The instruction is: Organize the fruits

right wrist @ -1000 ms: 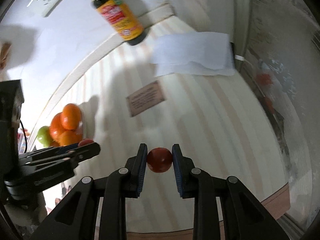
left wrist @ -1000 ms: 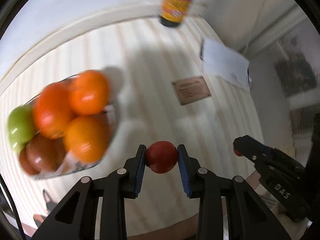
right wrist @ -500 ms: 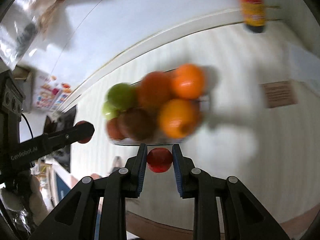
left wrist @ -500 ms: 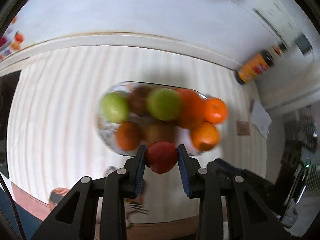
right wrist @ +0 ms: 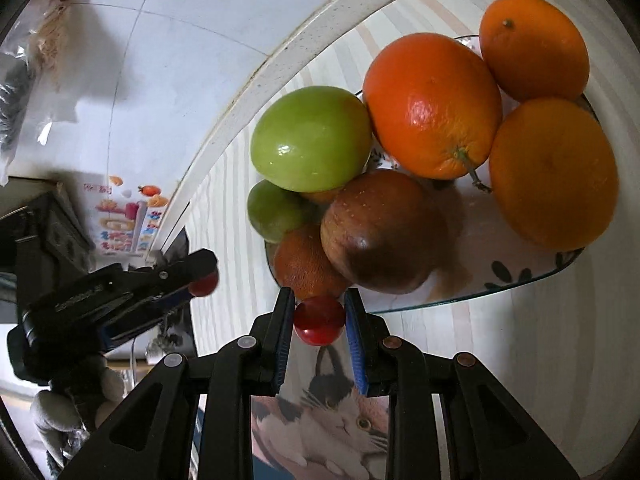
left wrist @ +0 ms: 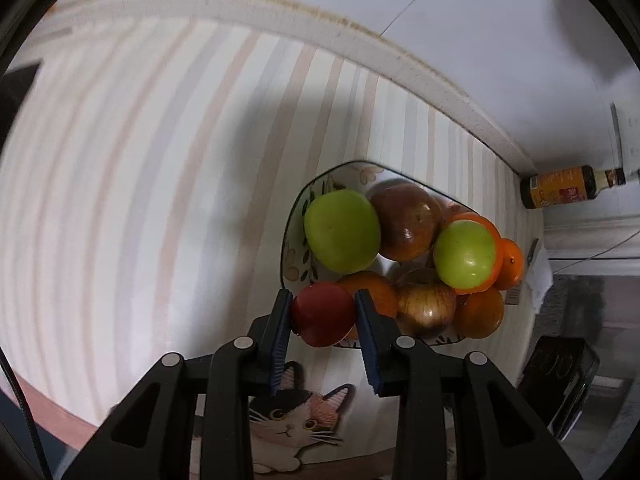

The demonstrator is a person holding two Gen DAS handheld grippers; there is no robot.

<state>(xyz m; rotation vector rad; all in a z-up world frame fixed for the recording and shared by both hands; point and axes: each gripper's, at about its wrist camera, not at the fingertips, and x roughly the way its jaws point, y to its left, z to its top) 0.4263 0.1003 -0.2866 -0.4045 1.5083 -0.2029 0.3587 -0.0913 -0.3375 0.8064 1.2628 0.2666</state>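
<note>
My left gripper (left wrist: 323, 314) is shut on a small red fruit (left wrist: 323, 315), held just over the near rim of a patterned plate (left wrist: 294, 248). The plate is piled with green apples (left wrist: 342, 237), brownish-red apples (left wrist: 406, 222) and oranges (left wrist: 478, 311). My right gripper (right wrist: 319, 319) is shut on a second small red fruit (right wrist: 319, 320) at the near-left edge of the same plate (right wrist: 520, 276), close to a dark orange (right wrist: 306, 264). The left gripper (right wrist: 204, 280) also shows at the left of the right wrist view, with its red fruit at the tip.
The plate stands on a striped cloth (left wrist: 140, 200) by a white wall. A sauce bottle (left wrist: 568, 191) stands at the far right beside folded paper (left wrist: 540, 276). A cat-print patch (left wrist: 296, 420) lies below the grippers. A dark device (left wrist: 564, 380) sits at the lower right.
Both grippers have swept across the table from its bare right part to the plate, each still holding its red fruit. The plate now looms large and close in the right wrist view.
</note>
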